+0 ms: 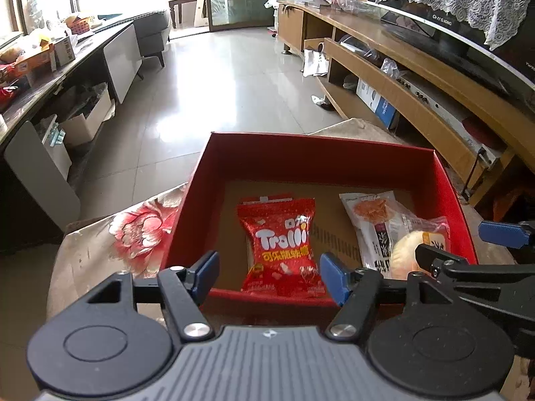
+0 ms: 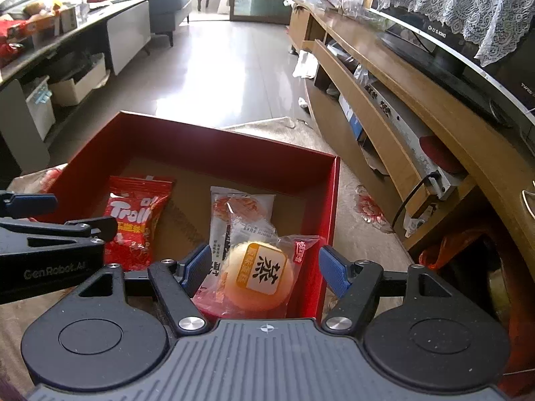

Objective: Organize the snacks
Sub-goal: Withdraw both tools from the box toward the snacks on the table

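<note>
Currently both my claws – left gripper [image 1: 269, 272], right gripper [image 2: 264, 269] – gape empty above the red box [image 1: 321, 158]; descending risks crushing the round pastry [image 2: 259, 279].

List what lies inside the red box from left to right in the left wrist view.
Red Trolli gummy bag → white snack packet with an orange picture → round yellowish pastry in clear wrap, which overlaps the white packet's right side. All sit on the red box floor.
</note>
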A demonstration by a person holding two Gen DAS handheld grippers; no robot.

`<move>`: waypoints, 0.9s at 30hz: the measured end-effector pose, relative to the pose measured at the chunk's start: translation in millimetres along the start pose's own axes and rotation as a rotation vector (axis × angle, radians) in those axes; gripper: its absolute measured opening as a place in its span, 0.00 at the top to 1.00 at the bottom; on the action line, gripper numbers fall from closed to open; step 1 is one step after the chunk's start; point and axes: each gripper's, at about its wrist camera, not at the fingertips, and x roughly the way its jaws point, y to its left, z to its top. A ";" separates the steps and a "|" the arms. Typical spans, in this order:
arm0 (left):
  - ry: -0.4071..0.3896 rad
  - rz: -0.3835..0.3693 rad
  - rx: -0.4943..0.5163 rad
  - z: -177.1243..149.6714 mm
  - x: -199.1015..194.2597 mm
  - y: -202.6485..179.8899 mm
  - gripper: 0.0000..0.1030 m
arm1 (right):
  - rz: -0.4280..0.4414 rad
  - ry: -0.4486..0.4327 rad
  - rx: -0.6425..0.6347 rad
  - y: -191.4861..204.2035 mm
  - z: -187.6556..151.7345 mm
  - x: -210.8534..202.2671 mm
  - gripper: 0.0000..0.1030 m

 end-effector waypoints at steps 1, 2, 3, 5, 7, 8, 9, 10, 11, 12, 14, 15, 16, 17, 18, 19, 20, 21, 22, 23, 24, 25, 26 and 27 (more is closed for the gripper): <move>-0.001 -0.001 0.001 -2.2 -2.7 1.3 0.34 | 0.002 -0.001 -0.001 0.5 -1.2 -2.1 0.25; -0.001 -0.001 0.002 -4.1 -4.7 2.4 0.34 | 0.003 -0.002 -0.002 0.5 -2.6 -4.1 0.25; -0.002 0.001 0.003 -5.4 -6.3 3.9 0.34 | 0.002 -0.004 -0.002 0.7 -4.1 -6.2 0.25; 0.000 0.006 0.000 -10.6 -10.2 7.1 0.33 | 0.003 -0.002 -0.005 0.8 -7.9 -10.5 0.25; 0.008 0.005 -0.006 -15.5 -12.4 8.4 0.33 | 0.000 0.000 -0.005 1.4 -12.1 -14.1 0.25; 0.012 0.002 -0.009 -18.3 -14.1 9.0 0.33 | -0.002 0.003 -0.005 1.7 -14.3 -16.2 0.25; 0.015 0.000 -0.009 -22.1 -16.1 9.6 0.33 | -0.002 0.004 -0.003 1.7 -16.9 -18.6 0.25; 0.018 -0.001 -0.006 -25.3 -18.0 9.9 0.33 | 0.000 0.004 -0.002 1.7 -18.9 -21.2 0.25; 0.023 0.001 0.001 -29.8 -19.8 9.5 0.33 | 0.001 0.004 -0.005 2.2 -21.7 -24.3 0.25; 0.027 0.002 0.006 -33.5 -20.9 9.0 0.33 | 0.002 0.005 -0.009 2.6 -24.9 -27.1 0.24; 0.042 0.005 0.020 -42.1 -22.4 7.7 0.33 | 0.000 0.010 -0.022 4.7 -32.7 -32.5 0.24; 0.050 0.007 0.023 -45.4 -22.5 7.5 0.33 | -0.002 0.015 -0.029 5.6 -36.9 -34.6 0.24; 0.060 0.007 0.023 -49.6 -23.0 7.4 0.33 | -0.003 0.020 -0.034 6.2 -40.8 -36.3 0.24; 0.066 0.004 0.022 -52.0 -23.9 7.0 0.33 | -0.003 0.028 -0.035 6.4 -44.3 -37.5 0.24; 0.072 0.000 0.020 -56.1 -25.2 6.8 0.33 | -0.002 0.035 -0.034 6.3 -47.4 -38.6 0.24; 0.077 -0.003 0.024 -60.2 -26.6 6.1 0.33 | 0.002 0.043 -0.030 6.0 -51.1 -40.1 0.24; 0.080 -0.002 0.029 -64.0 -27.7 5.7 0.33 | 0.008 0.050 -0.027 5.6 -54.7 -41.5 0.24; 0.085 0.002 0.036 -68.2 -28.8 5.0 0.33 | 0.015 0.057 -0.026 5.6 -58.4 -42.9 0.24; 0.089 0.003 0.040 -71.6 -29.7 4.8 0.33 | 0.017 0.064 -0.028 5.9 -62.3 -44.5 0.24; 0.095 0.002 0.044 -75.1 -30.4 4.5 0.32 | 0.016 0.069 -0.034 7.0 -66.1 -45.7 0.24; 0.102 0.001 0.047 -78.9 -30.9 4.0 0.32 | 0.012 0.072 -0.040 7.8 -70.2 -47.2 0.23; 0.109 0.000 0.048 -82.0 -31.2 3.7 0.32 | 0.010 0.078 -0.045 8.0 -73.5 -48.3 0.23; 0.116 -0.001 0.048 -84.6 -31.2 3.3 0.32 | 0.009 0.084 -0.048 8.2 -76.8 -49.1 0.23; 0.122 -0.002 0.047 -87.7 -31.6 3.2 0.32 | 0.010 0.092 -0.050 8.4 -80.2 -49.6 0.23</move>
